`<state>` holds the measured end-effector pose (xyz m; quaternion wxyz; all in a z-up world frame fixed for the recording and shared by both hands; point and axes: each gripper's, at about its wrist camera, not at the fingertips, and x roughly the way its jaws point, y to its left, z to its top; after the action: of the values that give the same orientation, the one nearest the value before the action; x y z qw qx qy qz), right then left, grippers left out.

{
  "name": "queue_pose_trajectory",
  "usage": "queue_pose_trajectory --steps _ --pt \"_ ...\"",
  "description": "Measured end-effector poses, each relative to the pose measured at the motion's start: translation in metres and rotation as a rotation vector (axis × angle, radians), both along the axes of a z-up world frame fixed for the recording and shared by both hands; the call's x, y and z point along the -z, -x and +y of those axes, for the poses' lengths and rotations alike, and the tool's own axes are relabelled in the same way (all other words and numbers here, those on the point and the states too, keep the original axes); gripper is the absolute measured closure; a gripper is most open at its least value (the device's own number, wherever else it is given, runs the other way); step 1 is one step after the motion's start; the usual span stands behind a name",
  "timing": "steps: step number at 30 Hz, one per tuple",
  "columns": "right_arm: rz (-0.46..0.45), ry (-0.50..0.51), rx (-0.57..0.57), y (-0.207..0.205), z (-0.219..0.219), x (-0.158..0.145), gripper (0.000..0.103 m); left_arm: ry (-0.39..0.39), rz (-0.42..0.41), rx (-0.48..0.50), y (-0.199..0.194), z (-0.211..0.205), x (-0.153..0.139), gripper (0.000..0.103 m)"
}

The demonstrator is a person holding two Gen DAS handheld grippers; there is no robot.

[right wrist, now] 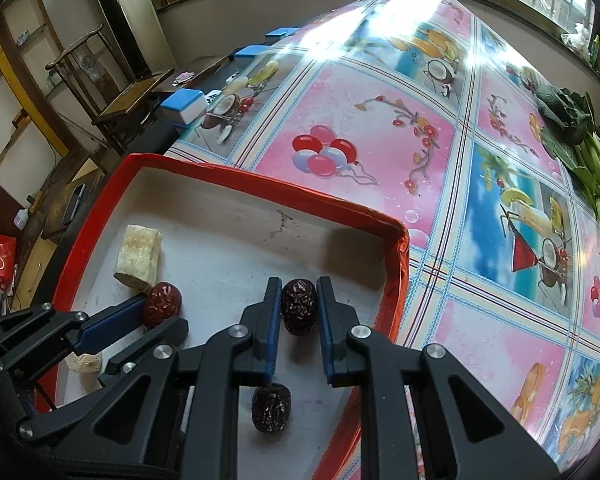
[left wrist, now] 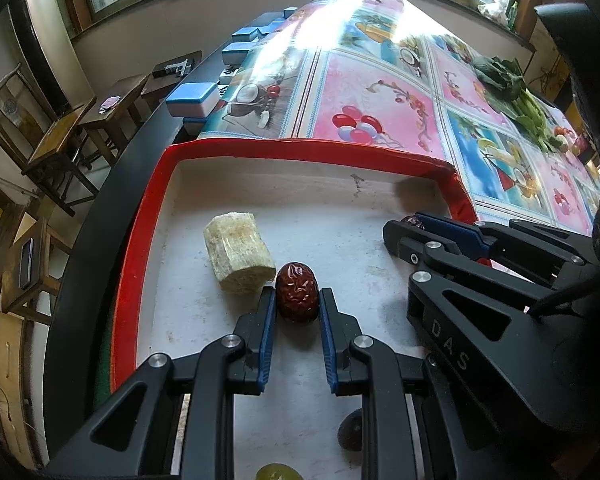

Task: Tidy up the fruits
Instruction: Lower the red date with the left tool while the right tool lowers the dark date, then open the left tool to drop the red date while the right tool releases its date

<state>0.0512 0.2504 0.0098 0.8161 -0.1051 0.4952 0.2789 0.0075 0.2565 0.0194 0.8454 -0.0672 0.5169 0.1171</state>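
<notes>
Both claws are inside the red-rimmed tray (right wrist: 204,172), each straddling a date.

Near end of the tray, right wrist view: a loose dark date (right wrist: 271,408) lies under the right claw's linkage, free of the pads. Don't drag over it on the lift.

Right claw (right wrist: 299,312): partly open, pads either side of a dark date (right wrist: 299,306). Left pad looks touching, right pad shows a sliver of gap, so I read it as not yet clamped. This date sits near the tray's right wall.

Left claw (left wrist: 297,300): same posture around a reddish date (left wrist: 297,298), pads just beside its flanks with no squeeze visible. It sits toward the tray's left side, and a pale fibrous chunk (left wrist: 238,258), maybe sugarcane, is touching or nearly touching it on the far-left.

Doing this well, in my judgement:
- Close slowly and centre each date across its short axis; wrinkled skin, likely soft, so light force.
- Left: lift straight up, since the left pad's tip is right against the chunk.
- Right: mind the tray wall.
- The claws are near each other; move one at a time.

Beyond the tray's far rim is a floral tablecloth (right wrist: 380,120); leafy greens (right wrist: 576,136) lie at the table's far right edge.
</notes>
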Motion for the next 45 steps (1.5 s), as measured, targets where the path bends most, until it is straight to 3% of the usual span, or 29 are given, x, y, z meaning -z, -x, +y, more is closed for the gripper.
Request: queue_pose_trajectory --steps 13,16,18,23,25,28,35,43,45 --pt "0.000 -0.005 0.005 -0.001 -0.001 0.000 0.083 -0.020 -0.005 -0.001 0.001 -0.002 0.000 0.082" --pt "-0.001 -0.002 0.004 -0.001 -0.002 -0.001 0.078 -0.029 -0.008 -0.004 0.002 -0.002 0.000 0.081" --pt "-0.005 0.000 0.002 0.000 -0.002 -0.001 0.060 -0.032 -0.007 -0.013 0.002 -0.002 0.000 0.075" --pt "-0.016 -0.002 0.002 0.003 -0.002 -0.004 0.055 -0.031 -0.019 -0.024 0.004 0.000 -0.001 0.068" --pt "-0.019 -0.006 0.007 0.004 -0.003 -0.006 0.053 -0.033 -0.025 -0.032 0.005 0.000 -0.003 0.053" --pt "-0.024 -0.010 0.012 0.006 -0.006 -0.010 0.053 -0.050 -0.043 -0.035 0.007 -0.002 -0.006 0.044" --pt "-0.048 -0.039 0.046 0.018 -0.022 -0.027 0.046 -0.059 -0.069 -0.023 0.016 -0.008 -0.018 0.036" --pt "-0.082 -0.154 0.141 0.056 -0.077 -0.057 0.046 -0.038 -0.131 0.033 0.050 -0.023 -0.044 0.028" --pt "-0.089 -0.183 0.161 0.068 -0.091 -0.062 0.046 -0.080 -0.149 0.050 0.063 -0.030 -0.051 0.027"
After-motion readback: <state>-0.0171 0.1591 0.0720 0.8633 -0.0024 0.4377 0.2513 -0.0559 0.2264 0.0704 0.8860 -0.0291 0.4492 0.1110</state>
